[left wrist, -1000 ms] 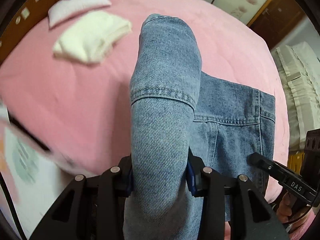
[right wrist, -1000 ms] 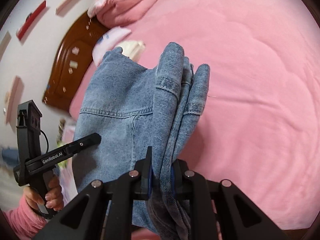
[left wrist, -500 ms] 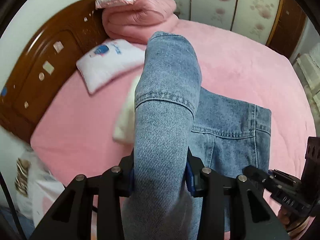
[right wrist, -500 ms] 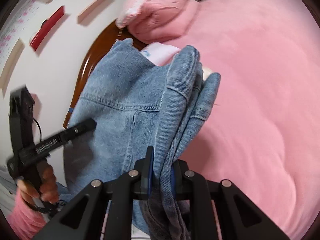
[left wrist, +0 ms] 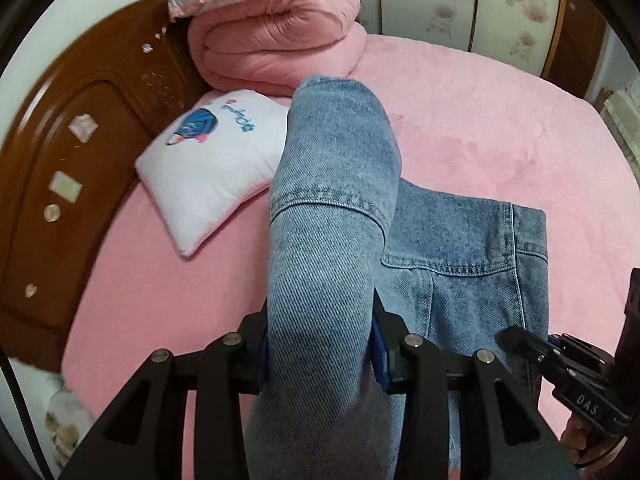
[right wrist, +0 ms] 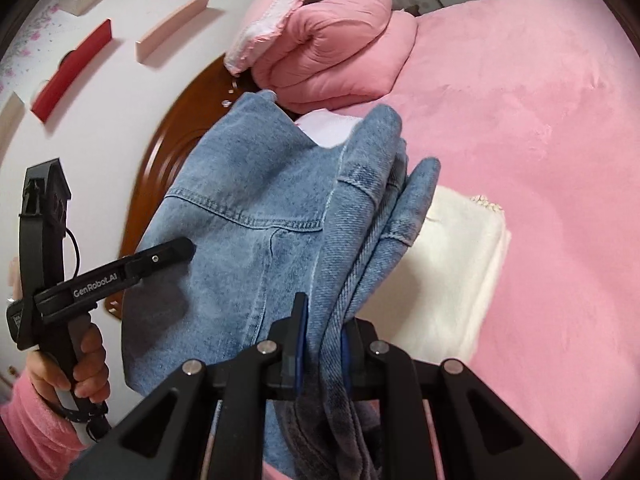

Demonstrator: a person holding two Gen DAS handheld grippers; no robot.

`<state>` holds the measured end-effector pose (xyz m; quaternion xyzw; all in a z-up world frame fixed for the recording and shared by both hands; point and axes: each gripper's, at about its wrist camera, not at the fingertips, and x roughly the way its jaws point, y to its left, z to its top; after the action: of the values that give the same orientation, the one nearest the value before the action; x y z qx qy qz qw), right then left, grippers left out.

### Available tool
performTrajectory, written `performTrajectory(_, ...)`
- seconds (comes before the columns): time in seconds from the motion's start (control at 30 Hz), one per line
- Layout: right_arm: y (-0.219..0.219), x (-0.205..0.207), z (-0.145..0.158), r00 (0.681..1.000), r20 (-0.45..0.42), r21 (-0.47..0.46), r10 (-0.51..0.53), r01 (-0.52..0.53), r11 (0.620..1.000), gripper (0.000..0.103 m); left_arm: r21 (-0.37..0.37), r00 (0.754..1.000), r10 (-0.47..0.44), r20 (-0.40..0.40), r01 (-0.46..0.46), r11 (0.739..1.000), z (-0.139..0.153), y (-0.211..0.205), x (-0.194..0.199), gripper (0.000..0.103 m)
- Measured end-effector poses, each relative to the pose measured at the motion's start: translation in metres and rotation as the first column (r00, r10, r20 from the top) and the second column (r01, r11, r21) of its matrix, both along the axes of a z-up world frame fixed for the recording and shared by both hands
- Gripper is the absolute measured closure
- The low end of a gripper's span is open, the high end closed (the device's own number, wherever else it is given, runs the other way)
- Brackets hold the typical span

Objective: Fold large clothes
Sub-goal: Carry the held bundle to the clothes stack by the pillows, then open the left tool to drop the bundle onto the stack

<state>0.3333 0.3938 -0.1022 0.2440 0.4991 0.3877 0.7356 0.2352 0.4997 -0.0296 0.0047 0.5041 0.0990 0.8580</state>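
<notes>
A blue denim jacket hangs between both grippers above the pink bed. My left gripper is shut on a thick fold of the denim that rises in front of the camera. My right gripper is shut on several bunched denim layers. The jacket's back panel stretches between them. The left gripper also shows in the right wrist view, and the right gripper at the lower right of the left wrist view.
A folded white garment lies on the bed under the right gripper. A white printed pillow and a rolled pink quilt sit by the brown wooden headboard. Wardrobe doors stand beyond the bed.
Both grippers have lifted and swung toward the headboard with the jacket held. The pillow, quilt and headboard have come into view; the white garment now lies under the right gripper.
</notes>
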Motion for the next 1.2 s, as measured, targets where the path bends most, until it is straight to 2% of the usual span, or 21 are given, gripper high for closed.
performTrajectory(0.1,0.022,0.009,-0.032,1.0,0.009,-0.071,-0.001,0.002,0.997,0.09,-0.027,0.998,-0.036,-0.047,0.035,0.999,-0.052,0.014,0.026,0.065)
performTrajectory(0.2,0.029,0.023,-0.065,1.0,-0.018,-0.141,-0.021,0.019,0.99,0.09,-0.053,0.981,-0.08,-0.175,0.072,0.996,-0.12,0.02,0.057,0.065)
performTrajectory(0.23,0.026,0.025,-0.079,0.999,-0.034,-0.173,-0.036,0.03,0.985,0.089,-0.037,0.973,-0.087,-0.213,0.081,0.996,-0.137,0.02,0.063,0.06)
performTrajectory(0.27,0.025,0.03,-0.088,0.998,-0.046,-0.198,-0.045,0.035,0.98,0.089,0.025,0.968,-0.078,-0.239,0.087,0.996,-0.155,0.019,0.069,0.051)
performTrajectory(0.3,0.021,0.03,-0.104,0.996,-0.063,-0.248,-0.059,0.042,0.968,0.088,0.057,0.972,-0.075,-0.223,0.09,0.994,-0.163,0.019,0.07,0.044)
performTrajectory(0.37,0.011,0.026,-0.119,0.995,-0.071,-0.248,-0.065,0.046,0.968,0.082,0.08,0.987,-0.073,-0.144,0.085,0.993,-0.168,0.023,0.068,0.016)
performTrajectory(0.4,0.003,0.024,-0.125,0.996,-0.061,-0.22,-0.059,0.044,0.974,0.08,0.103,0.991,-0.056,-0.126,0.069,0.992,-0.171,0.025,0.068,0.009)
performTrajectory(0.43,0.001,0.023,-0.127,0.997,-0.05,-0.225,-0.057,0.045,0.973,0.071,0.11,0.992,-0.047,-0.118,0.06,0.992,-0.174,0.027,0.066,0.003)
performTrajectory(0.47,-0.002,0.02,-0.129,0.998,-0.031,-0.247,-0.049,0.039,0.968,0.059,0.099,0.993,-0.035,-0.11,0.046,0.994,-0.175,0.03,0.064,0.002)
performTrajectory(0.57,-0.009,0.018,-0.133,0.999,-0.038,-0.272,-0.031,0.02,0.962,0.042,0.044,0.993,0.034,-0.117,-0.029,0.999,-0.174,0.035,0.054,0.002)
performTrajectory(0.63,-0.017,0.023,-0.138,0.992,-0.123,-0.284,-0.014,-0.022,0.959,0.035,0.011,0.985,0.114,-0.126,-0.114,0.993,-0.169,0.035,0.047,0.002)
performTrajectory(0.7,-0.029,0.025,-0.138,0.983,-0.181,-0.282,-0.006,-0.046,0.958,0.034,-0.041,0.981,0.181,-0.074,-0.184,0.982,-0.161,0.027,0.022,0.002)
performTrajectory(0.77,-0.05,0.012,-0.139,0.981,-0.196,-0.332,0.011,-0.077,0.94,0.034,-0.058,0.972,0.233,-0.033,-0.234,0.97,-0.158,0.015,-0.006,0.002)
performTrajectory(0.83,-0.072,-0.005,-0.142,0.978,-0.205,-0.437,0.031,-0.12,0.892,0.034,-0.072,0.952,0.304,-0.039,-0.306,0.949,-0.162,-0.001,-0.036,0.002)
performTrajectory(0.9,-0.102,-0.029,-0.153,0.966,-0.258,-0.537,0.018,-0.159,0.829,0.034,-0.027,0.937,0.348,-0.026,-0.348,0.937,-0.161,-0.021,-0.067,0.002)
performTrajectory(0.93,-0.117,-0.041,-0.16,0.956,-0.294,-0.576,-0.009,-0.17,0.799,0.034,-0.04,0.93,0.364,-0.048,-0.366,0.93,-0.163,-0.027,-0.079,0.002)
performTrajectory(1.0,-0.156,-0.069,-0.172,0.918,-0.381,-0.639,-0.111,-0.175,0.749,0.034,-0.103,0.903,0.416,-0.109,-0.427,0.899,-0.168,-0.043,-0.11,0.002)
performTrajectory(1.07,-0.192,-0.094,-0.182,0.868,-0.447,-0.668,-0.215,-0.165,0.726,0.034,-0.163,0.889,0.439,-0.132,-0.456,0.875,-0.169,-0.06,-0.134,0.002)
performTrajectory(1.1,-0.219,-0.111,-0.188,0.822,-0.487,-0.681,-0.295,-0.146,0.718,0.034,-0.179,0.889,0.435,-0.142,-0.456,0.872,-0.168,-0.074,-0.149,0.002)
performTrajectory(1.17,-0.256,-0.131,-0.197,0.746,-0.53,-0.693,-0.405,-0.106,0.713,0.034,-0.151,0.892,0.413,-0.182,-0.441,0.885,-0.166,-0.1,-0.167,0.002)
performTrajectory(1.2,-0.281,-0.144,-0.203,0.687,-0.551,-0.699,-0.474,-0.069,0.712,0.033,-0.13,0.899,0.385,-0.21,-0.416,0.9,-0.164,-0.12,-0.177,0.002)
